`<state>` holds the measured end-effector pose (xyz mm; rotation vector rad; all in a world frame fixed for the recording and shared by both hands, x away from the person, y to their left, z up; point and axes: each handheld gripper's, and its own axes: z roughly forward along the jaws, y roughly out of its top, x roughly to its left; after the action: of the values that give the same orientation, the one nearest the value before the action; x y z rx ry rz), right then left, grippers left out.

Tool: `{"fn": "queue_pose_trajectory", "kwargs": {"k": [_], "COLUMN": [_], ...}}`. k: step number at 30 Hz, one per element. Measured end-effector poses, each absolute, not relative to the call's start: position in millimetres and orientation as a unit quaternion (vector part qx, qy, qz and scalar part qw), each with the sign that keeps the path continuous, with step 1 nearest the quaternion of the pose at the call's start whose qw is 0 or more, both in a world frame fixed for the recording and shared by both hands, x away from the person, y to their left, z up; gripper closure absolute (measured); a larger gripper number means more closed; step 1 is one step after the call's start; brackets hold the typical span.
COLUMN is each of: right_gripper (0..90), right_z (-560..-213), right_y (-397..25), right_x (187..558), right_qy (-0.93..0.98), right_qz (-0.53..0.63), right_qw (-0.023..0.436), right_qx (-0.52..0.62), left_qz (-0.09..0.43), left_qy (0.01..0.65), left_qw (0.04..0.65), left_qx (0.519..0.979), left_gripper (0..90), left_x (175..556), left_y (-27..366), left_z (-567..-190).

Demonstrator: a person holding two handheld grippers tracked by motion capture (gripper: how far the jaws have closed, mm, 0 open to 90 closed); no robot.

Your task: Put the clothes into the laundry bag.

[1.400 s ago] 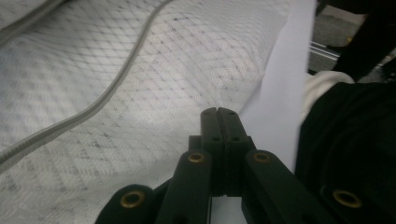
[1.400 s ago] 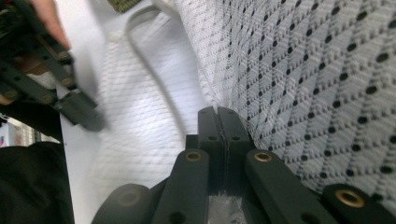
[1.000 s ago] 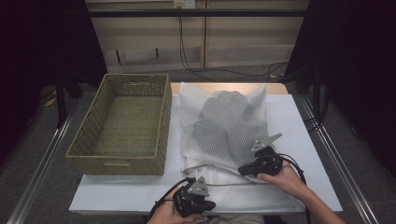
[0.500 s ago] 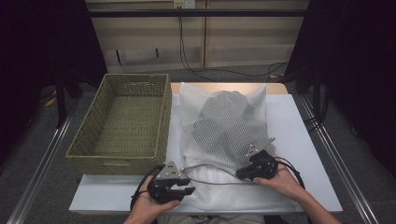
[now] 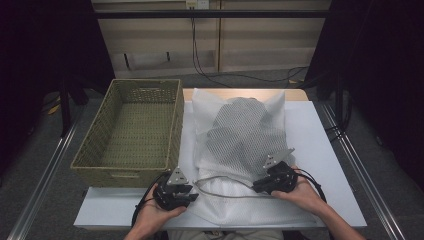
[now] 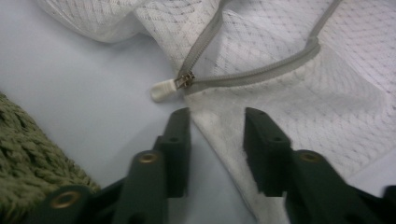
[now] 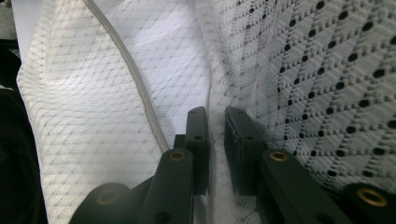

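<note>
Down at the near edge of the table [image 5: 330, 150], the left gripper [image 6: 217, 122] hangs with its jaws spread apart, gripping nothing, their tips just short of the zipper pull [image 6: 164, 90] on the white mesh laundry bag [image 5: 240, 135]. The right gripper [image 7: 215, 122] has its jaws nearly closed, pinching a fold of the bag's mesh beside the grey zipper [image 7: 140, 98]. The bag lies flat along the table's middle, with grey fabric [image 5: 245, 130] inside it. A woven basket [image 5: 100, 150] sits just left of the bag.
</note>
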<state>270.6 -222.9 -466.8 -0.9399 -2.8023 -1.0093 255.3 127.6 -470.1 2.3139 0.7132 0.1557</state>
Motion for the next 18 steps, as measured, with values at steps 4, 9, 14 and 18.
{"fn": "queue_pose_trajectory", "kwargs": {"k": [4,9,14,18], "right_gripper": [79.1,78.3,76.6,75.2], "right_z": [-466,-463,-457,-455], "right_y": [-222,-223,-226,-227], "right_x": [271,271,272,273], "right_qy": [-0.895,-0.892,-0.879,-0.873], "right_qz": [-0.326,-0.332,-0.361,-0.373], "right_qw": [0.008,0.002,-0.005,-0.009], "right_qx": [-0.303,-0.306,-0.311,-0.313], "left_qz": [0.052,0.039,0.033,0.029], "left_qy": [0.252,0.255,0.262,0.266], "left_qw": [0.344,0.349,0.358,0.363], "left_qx": [0.903,0.901,0.896,0.893], "left_gripper": [89.2,90.0,89.9,90.0], "left_x": [253,251,241,233], "left_y": [122,126,139,146], "left_z": [-468,-466,-461,-457]}}
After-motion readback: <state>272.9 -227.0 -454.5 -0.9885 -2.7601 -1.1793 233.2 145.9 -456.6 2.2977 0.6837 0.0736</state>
